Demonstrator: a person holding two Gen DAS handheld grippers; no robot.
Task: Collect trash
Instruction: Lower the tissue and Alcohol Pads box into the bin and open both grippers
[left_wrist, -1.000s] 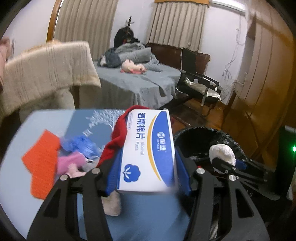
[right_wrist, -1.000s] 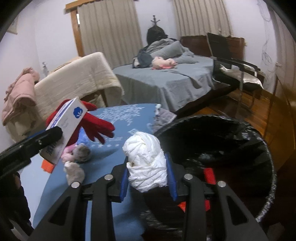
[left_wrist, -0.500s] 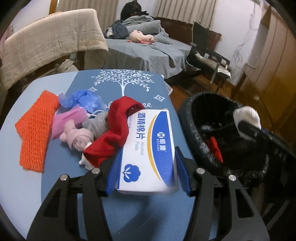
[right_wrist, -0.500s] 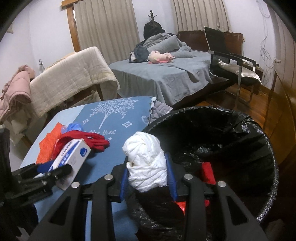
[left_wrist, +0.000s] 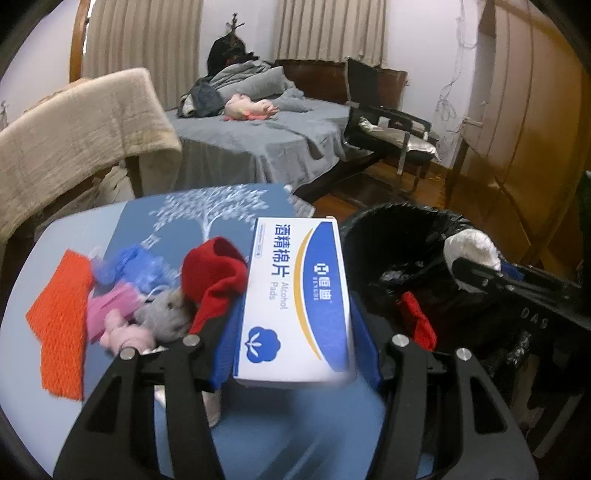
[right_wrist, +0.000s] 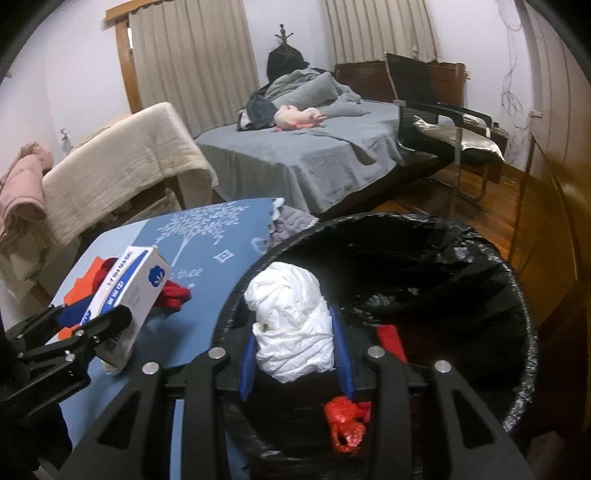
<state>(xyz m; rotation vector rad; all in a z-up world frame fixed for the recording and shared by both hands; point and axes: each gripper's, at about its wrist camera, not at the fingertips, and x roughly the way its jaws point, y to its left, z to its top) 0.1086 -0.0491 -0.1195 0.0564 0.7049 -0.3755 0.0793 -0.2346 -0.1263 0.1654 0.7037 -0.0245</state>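
My left gripper (left_wrist: 293, 354) is shut on a white and blue alcohol pads box (left_wrist: 297, 295) and holds it above the blue table, left of the bin; the box also shows in the right wrist view (right_wrist: 129, 295). My right gripper (right_wrist: 293, 354) is shut on a crumpled white wad (right_wrist: 291, 317) and holds it over the open black-lined trash bin (right_wrist: 498, 280). The wad (left_wrist: 471, 251) and the bin (left_wrist: 373, 229) also show in the left wrist view. Red scraps (right_wrist: 345, 428) lie inside the bin.
On the table (left_wrist: 55, 236) lie a red cloth (left_wrist: 214, 280), an orange net (left_wrist: 61, 325), a blue bag (left_wrist: 125, 266), pink (left_wrist: 107, 306) and grey bundles (left_wrist: 166, 314). A bed (right_wrist: 314, 155), a black chair (right_wrist: 436, 122) and a blanket-covered chair (left_wrist: 74, 136) stand behind.
My left gripper has lifted and tilted up with the box, nearer the bin. My right gripper has moved further over the bin with the wad.
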